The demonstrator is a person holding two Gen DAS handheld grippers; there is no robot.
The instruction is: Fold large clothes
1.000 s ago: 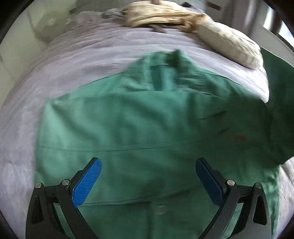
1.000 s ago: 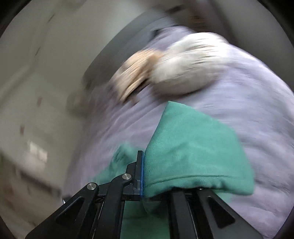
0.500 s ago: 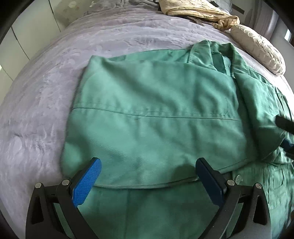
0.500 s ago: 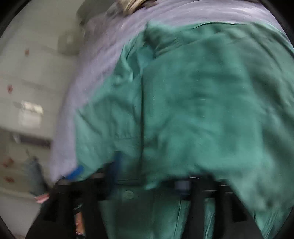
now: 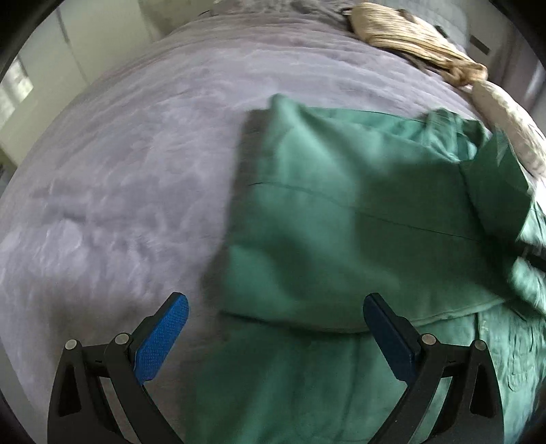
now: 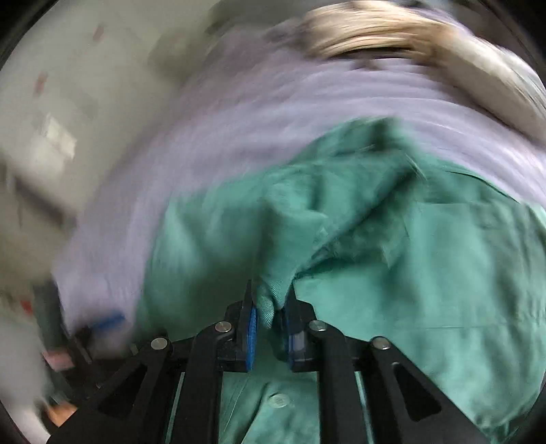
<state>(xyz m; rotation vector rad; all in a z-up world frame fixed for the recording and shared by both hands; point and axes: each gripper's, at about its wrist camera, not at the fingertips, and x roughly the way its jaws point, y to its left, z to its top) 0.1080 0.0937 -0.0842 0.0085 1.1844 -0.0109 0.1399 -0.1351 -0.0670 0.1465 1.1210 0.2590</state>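
Note:
A large green shirt (image 5: pixel 348 218) lies on a grey-purple bedspread (image 5: pixel 136 164), its left side folded over the body. My left gripper (image 5: pixel 276 328) is open and empty, just above the shirt's near left edge. My right gripper (image 6: pixel 269 314) is shut on a bunched fold of the green shirt (image 6: pixel 392 246) and holds it over the shirt's body. A button (image 6: pixel 278 400) shows just below the right gripper. The right wrist view is blurred by motion.
A beige garment (image 5: pixel 409 37) and a pale pillow (image 5: pixel 505 116) lie at the far end of the bed. The pillow and beige garment show blurred in the right wrist view (image 6: pixel 392 30). Pale walls (image 5: pixel 95 44) stand to the left.
My right gripper has carried its green fold from high above the bed down across the shirt. My left gripper has shifted left, so the shirt sits further right in its view.

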